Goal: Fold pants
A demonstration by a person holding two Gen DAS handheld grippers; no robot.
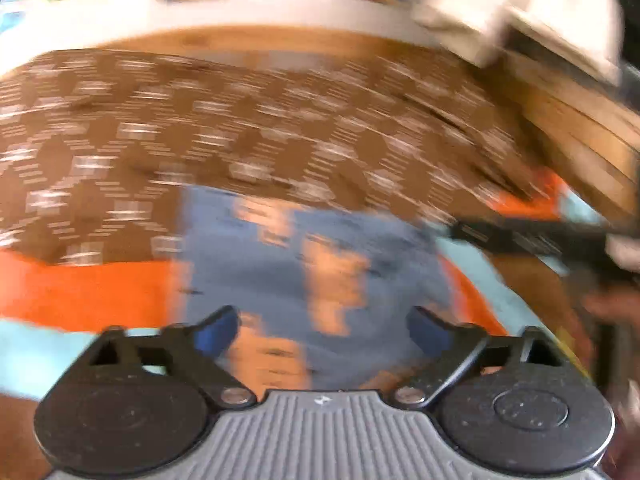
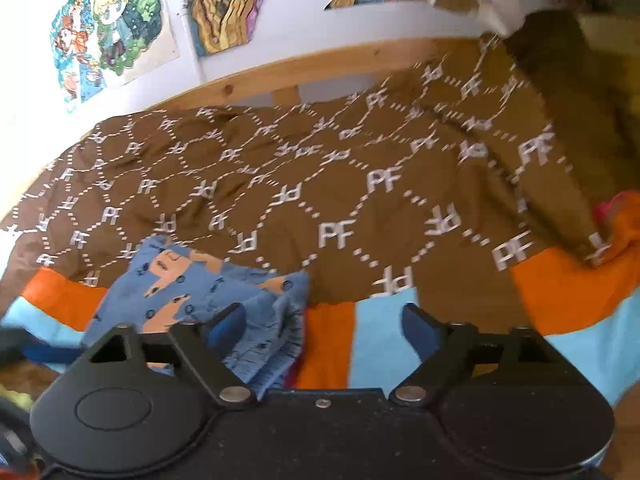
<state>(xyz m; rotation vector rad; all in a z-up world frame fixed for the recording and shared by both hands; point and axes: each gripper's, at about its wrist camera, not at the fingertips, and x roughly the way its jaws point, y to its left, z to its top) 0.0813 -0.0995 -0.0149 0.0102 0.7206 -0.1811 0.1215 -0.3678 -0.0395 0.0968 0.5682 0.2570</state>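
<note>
Blue patterned pants [image 2: 208, 292] are seen bunched, seemingly part-folded, near the bed's [image 2: 384, 344] front edge; further folding is judged left. Nothing is gripped: left gripper [image 1: 322, 328] and right gripper [image 2: 322, 326] are spread wide.

A wooden bed frame [image 2: 256, 76] runs across the scene and serves as the landmark. Behind it rises a pale wall [image 2: 288, 36]. Above the frame, on that wall, hang colourful cartoon posters [image 2: 108, 28], one with a blond-haired figure, another [image 2: 224, 0] in yellow and purple. In front of the frame lies a brown bedspread [image 2: 304, 184] printed with white "PF" letters in a dotted lattice. Soft daylight falls evenly.
</note>
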